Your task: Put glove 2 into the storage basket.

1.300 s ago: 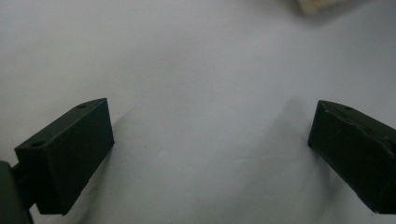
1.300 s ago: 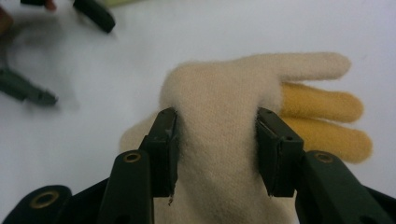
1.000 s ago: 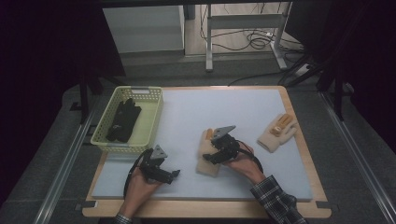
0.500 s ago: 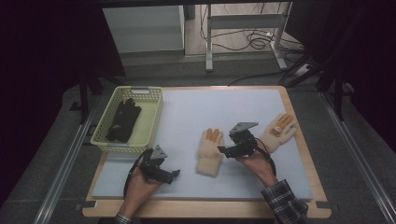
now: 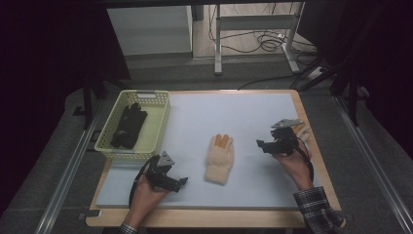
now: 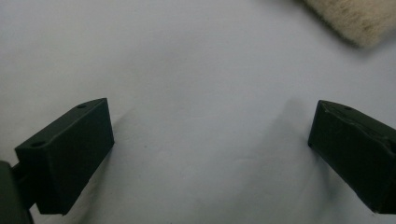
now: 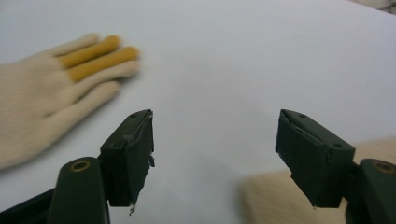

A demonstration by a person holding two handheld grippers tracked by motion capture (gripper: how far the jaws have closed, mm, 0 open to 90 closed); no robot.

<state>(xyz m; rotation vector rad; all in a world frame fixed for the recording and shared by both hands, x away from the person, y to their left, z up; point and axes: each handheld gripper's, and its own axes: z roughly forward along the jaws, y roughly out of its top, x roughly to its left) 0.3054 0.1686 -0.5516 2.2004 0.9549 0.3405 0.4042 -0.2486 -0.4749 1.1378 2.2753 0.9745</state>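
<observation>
Change since the earlier frames: the right gripper (image 5: 266, 144) has travelled from over the cream glove (image 5: 219, 159) at mid-mat to the right side of the mat, leaving that glove lying alone; the left gripper (image 5: 182, 182) has kept its place at the near left.
Right gripper state: jaws spread wide, nothing between the pads; the right gripper view shows bare mat in the gap.
Left gripper state: jaws wide apart and empty, with bare mat between them in the left gripper view.
Cream glove: flat on the white mat (image 5: 253, 117), cuff toward the person, two orange fingertips pointing away, between the two grippers.
Second cream glove (image 5: 304, 132): at the mat's right edge, mostly hidden behind the right gripper in the high view.
High view adds: a pale yellow basket (image 5: 158, 122) at the mat's left edge with black gloves (image 5: 129, 124) inside, and the wooden table (image 5: 204, 218) rim around the mat.
Right gripper view adds: the orange-tipped fingers (image 7: 100, 53) up close at the left, and a blurred cream shape just under the right-hand jaw.
Left gripper view adds: a fuzzy cream edge (image 6: 355, 18) at the top right corner.
</observation>
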